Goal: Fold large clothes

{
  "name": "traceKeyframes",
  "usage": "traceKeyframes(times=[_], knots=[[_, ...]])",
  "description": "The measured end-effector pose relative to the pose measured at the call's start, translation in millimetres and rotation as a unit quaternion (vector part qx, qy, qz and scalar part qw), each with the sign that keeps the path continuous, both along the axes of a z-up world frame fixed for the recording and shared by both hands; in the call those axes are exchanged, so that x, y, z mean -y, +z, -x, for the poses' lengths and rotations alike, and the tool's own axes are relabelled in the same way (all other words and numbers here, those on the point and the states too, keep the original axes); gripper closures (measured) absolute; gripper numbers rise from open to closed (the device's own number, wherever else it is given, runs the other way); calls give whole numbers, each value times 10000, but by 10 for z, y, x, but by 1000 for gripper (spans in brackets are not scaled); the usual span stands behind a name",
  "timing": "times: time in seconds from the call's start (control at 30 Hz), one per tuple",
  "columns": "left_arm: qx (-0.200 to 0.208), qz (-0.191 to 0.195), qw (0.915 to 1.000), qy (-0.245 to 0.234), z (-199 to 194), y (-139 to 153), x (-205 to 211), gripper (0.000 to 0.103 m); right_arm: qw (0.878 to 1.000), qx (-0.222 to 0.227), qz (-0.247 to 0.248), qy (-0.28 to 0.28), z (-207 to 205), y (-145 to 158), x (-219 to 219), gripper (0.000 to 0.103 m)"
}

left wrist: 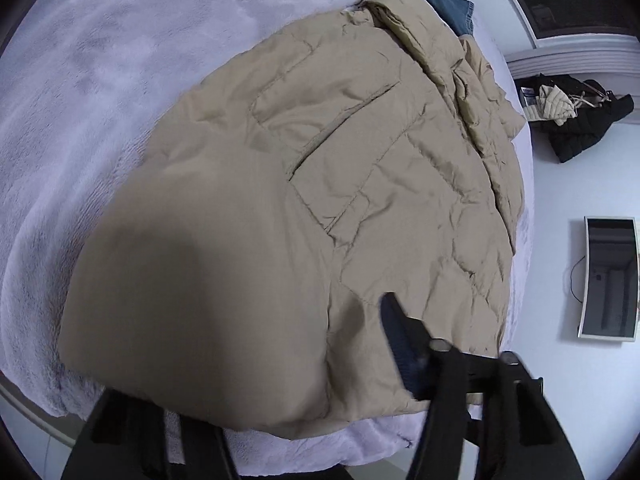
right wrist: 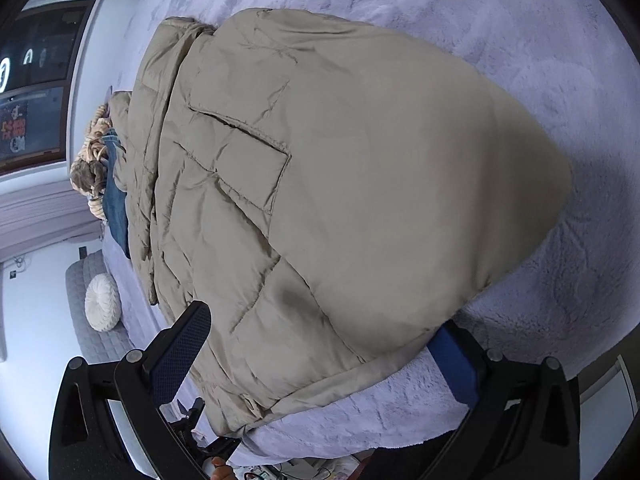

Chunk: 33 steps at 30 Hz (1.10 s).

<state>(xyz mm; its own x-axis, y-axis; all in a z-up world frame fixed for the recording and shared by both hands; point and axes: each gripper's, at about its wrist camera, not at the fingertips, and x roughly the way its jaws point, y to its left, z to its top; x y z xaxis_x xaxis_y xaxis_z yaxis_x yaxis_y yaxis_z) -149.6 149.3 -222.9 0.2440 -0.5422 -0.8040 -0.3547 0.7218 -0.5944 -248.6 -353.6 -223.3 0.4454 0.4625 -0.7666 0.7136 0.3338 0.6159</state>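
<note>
Hem of beige puffer jacket [right wrist: 340, 184] lay between wide-apart right claw [right wrist: 320, 344] fingers, ungripped; left claw [left wrist: 256, 364] grip unclear. Jacket partly folded on bed [right wrist: 500, 20]; final folds remained.

jacket [left wrist: 320, 184] fold hides the left gripper [left wrist: 312, 360] left finger; its near bulge is blurred.
</note>
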Motion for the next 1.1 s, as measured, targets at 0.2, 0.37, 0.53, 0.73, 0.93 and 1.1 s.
traceKeyframes(times=[0.2,0.37,0.53,0.73,0.93,1.1], knots=[[472,-296,9966,-608,-144,270,87,82,9996,147,-119,-225,109,14,94,0],[527,-592,9921,-974,-217,362,146,82,9988,123,-142,-456,154,1,158,29],[629,-712,9900,-1047,-265,461,163,82,9995,45,30,-324,115,56,194,93],[1120,-858,9851,-986,-430,896,166,87,9967,399,522,472,-256,443,186,96],[1781,-1152,9738,-818,-959,1485,279,87,9873,949,870,932,-850,971,357,96],[2339,-1364,9602,-682,-1605,1903,453,87,9689,1405,1396,1485,-1613,1472,492,97]])
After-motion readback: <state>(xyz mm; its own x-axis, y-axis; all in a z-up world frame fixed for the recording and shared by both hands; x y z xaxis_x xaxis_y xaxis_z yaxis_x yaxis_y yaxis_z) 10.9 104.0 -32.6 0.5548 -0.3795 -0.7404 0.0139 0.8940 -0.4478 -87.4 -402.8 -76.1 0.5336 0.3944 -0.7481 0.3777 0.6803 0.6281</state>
